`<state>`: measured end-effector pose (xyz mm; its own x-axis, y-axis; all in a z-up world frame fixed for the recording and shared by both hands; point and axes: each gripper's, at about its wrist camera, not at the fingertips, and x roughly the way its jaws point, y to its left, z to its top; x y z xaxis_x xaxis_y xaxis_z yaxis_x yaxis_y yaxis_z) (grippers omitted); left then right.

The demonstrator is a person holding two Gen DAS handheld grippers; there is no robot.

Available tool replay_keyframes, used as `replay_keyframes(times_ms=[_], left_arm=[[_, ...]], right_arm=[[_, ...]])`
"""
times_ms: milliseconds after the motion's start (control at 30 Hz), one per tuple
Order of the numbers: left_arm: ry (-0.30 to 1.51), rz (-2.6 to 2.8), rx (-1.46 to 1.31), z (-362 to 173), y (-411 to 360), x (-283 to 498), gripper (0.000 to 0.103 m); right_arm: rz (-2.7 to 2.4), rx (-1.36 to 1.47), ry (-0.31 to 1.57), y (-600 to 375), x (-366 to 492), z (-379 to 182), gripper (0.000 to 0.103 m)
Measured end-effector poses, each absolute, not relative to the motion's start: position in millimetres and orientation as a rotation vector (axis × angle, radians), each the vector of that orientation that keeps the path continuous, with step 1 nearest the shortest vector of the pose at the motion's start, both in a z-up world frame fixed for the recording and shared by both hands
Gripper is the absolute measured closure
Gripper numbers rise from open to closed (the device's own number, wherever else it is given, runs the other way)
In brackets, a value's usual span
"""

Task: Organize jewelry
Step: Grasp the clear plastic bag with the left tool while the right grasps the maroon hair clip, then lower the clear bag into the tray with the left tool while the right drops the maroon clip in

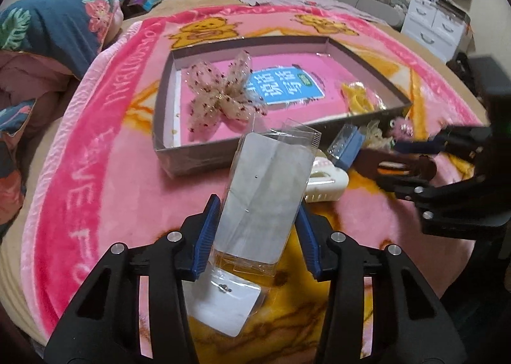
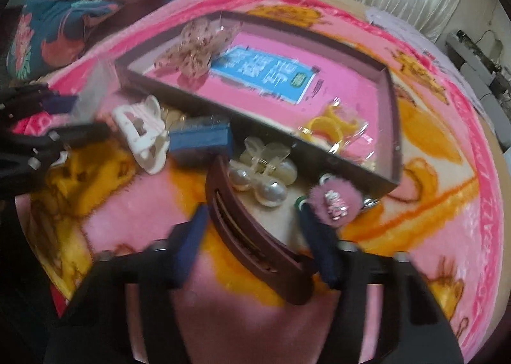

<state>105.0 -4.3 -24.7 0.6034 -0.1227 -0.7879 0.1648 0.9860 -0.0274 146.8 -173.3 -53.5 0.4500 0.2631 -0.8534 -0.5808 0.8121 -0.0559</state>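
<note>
A bedroom: a bed spread with a pink blanket carries everything, curtains and white drawers behind.

Nearest in the left wrist view, the left hand-held gripper has its blue pads against both sides of a clear packet with a white card, pinching it; the packet stands tilted up off the blanket, and a second small carded packet lies flat beneath it. No earlier picture shows how it came there.

In the right wrist view, the right hand-held gripper straddles a brown hair clip; the picture is blurred, but the pads look pressed on the clip's ends, so I judge it gripped. Just beyond lie a pearl clip, a pink pompom, a white claw clip and a blue box, all near the tray's near wall.

Farther off sits the shallow tray, already holding a spotted bow at its left end and a yellow item in wrapping at its right end.

The step in hand seems to be the pick-up: both pieces taken, neither yet in the tray. The next move calls for lifting each over the near wall and releasing on a free patch of tray floor.
</note>
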Motion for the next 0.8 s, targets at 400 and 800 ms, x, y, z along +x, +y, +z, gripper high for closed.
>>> replay_keyframes(times_ms=[400,800], left_arm=[[0.876,-0.171,-0.026,-8.9,7.9,101.8,0.065],[0.815,-0.141,-0.085,21.2,27.7,105.1,0.065]], right_arm=[[0.573,-0.179,0.968,-203.2,118.5,-34.0,0.094],[0.592,0.033,0.838,-237.6,110.5,19.5,0.094]])
